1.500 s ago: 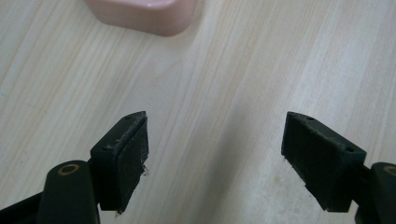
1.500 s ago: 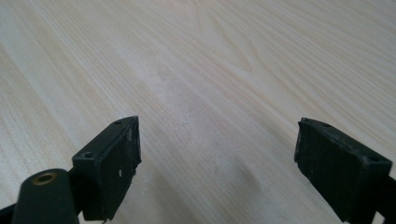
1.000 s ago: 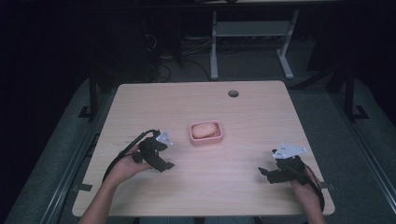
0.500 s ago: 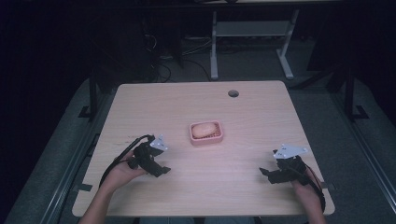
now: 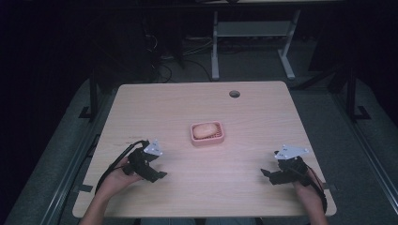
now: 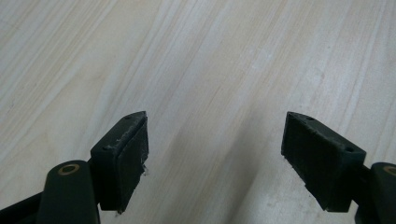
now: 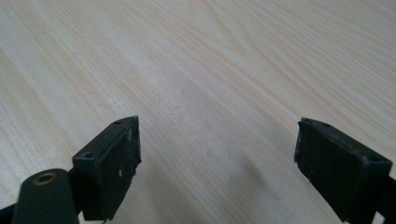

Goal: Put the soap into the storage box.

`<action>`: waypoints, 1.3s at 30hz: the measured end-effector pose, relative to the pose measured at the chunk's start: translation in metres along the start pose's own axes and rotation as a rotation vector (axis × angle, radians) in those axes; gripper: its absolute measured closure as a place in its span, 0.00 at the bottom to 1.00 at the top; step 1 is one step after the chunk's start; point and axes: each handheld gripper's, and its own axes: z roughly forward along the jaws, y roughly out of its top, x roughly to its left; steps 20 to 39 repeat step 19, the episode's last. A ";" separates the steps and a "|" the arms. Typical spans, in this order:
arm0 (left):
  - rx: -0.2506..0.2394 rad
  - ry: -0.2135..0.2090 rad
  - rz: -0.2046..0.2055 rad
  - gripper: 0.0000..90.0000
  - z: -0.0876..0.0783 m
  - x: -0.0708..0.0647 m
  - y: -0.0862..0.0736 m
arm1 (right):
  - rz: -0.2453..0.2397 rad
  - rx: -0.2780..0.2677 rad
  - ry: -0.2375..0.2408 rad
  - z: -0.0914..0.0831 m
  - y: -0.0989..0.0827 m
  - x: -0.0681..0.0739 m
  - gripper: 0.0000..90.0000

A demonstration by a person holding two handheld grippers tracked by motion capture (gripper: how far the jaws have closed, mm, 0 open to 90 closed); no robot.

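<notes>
A pink soap dish (image 5: 220,137) sits near the middle of the light wooden table (image 5: 187,103), with a pale peach bar of soap (image 5: 205,130) lying in it. My left gripper (image 5: 159,175) rests low over the table's front left, well to the left of and nearer than the dish. In the left gripper view the left gripper (image 6: 215,158) stands open over bare wood. My right gripper (image 5: 266,174) rests at the front right, tips pointing left. The right gripper (image 7: 217,165) in its own view is also open, nothing between its jaws.
A round cable hole (image 5: 234,93) lies near the table's far edge. Beyond the table stand white desk legs (image 5: 215,47) and loose cables (image 5: 164,70) on a dark floor. Cables trail from both grippers toward the front edge.
My left gripper has drawn back toward the front left, away from the soap dish. The right gripper has hardly moved.
</notes>
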 end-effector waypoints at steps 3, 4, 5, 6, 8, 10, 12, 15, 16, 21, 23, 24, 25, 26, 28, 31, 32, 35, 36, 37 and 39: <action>-0.004 0.009 -0.003 0.25 -0.002 -0.002 -0.004 | -0.008 0.001 0.003 0.000 0.000 0.001 0.16; -0.004 0.009 -0.003 0.25 -0.002 -0.002 -0.004 | -0.008 0.001 0.003 0.000 0.000 0.001 0.16; -0.010 0.010 -0.007 0.25 -0.003 -0.004 -0.007 | -0.015 0.001 0.004 0.001 0.001 0.001 0.16; -0.010 0.010 -0.007 0.25 -0.003 -0.004 -0.007 | -0.015 0.001 0.005 0.000 0.001 0.001 0.16; -0.012 0.020 -0.007 0.25 -0.004 -0.004 -0.010 | -0.016 0.000 0.006 0.000 0.001 0.001 0.16; -0.025 0.026 -0.010 0.25 -0.005 -0.003 -0.011 | -0.017 0.000 0.008 0.000 0.001 0.001 0.15; -0.039 0.024 -0.015 0.25 -0.005 -0.002 -0.011 | -0.019 0.001 0.010 0.001 0.001 0.001 0.16; -0.053 0.034 -0.019 0.25 -0.006 0.000 -0.012 | -0.028 0.001 0.017 0.002 0.002 0.001 0.16; -0.055 0.035 -0.021 0.25 -0.006 0.000 -0.013 | -0.036 0.003 0.015 0.003 0.003 0.002 0.15; -0.055 0.040 -0.019 0.25 -0.006 0.001 -0.013 | -0.042 0.004 0.018 0.003 0.004 0.002 0.15; -0.055 0.040 -0.019 0.25 -0.006 0.001 -0.013 | -0.042 0.004 0.018 0.003 0.004 0.002 0.15; -0.055 0.040 -0.019 0.25 -0.006 0.001 -0.013 | -0.042 0.004 0.018 0.003 0.004 0.002 0.15; -0.055 0.040 -0.019 0.25 -0.006 0.001 -0.013 | -0.042 0.004 0.018 0.003 0.004 0.002 0.15; -0.055 0.040 -0.019 0.25 -0.006 0.001 -0.013 | -0.042 0.004 0.018 0.003 0.004 0.002 0.15; -0.055 0.040 -0.019 0.25 -0.006 0.001 -0.013 | -0.042 0.004 0.018 0.003 0.004 0.002 0.15; -0.055 0.040 -0.019 0.25 -0.006 0.001 -0.013 | -0.042 0.004 0.018 0.003 0.004 0.002 0.15; -0.055 0.040 -0.019 0.25 -0.006 0.001 -0.013 | -0.042 0.004 0.018 0.003 0.004 0.002 0.15; -0.055 0.040 -0.019 0.25 -0.006 0.001 -0.013 | -0.042 0.004 0.018 0.003 0.004 0.002 0.15; -0.055 0.040 -0.019 0.25 -0.006 0.001 -0.013 | -0.042 0.004 0.018 0.003 0.004 0.002 0.15; -0.055 0.040 -0.019 0.25 -0.006 0.001 -0.013 | -0.042 0.004 0.018 0.003 0.004 0.002 0.15; -0.055 0.040 -0.019 0.25 -0.006 0.001 -0.013 | -0.042 0.004 0.018 0.003 0.004 0.002 0.15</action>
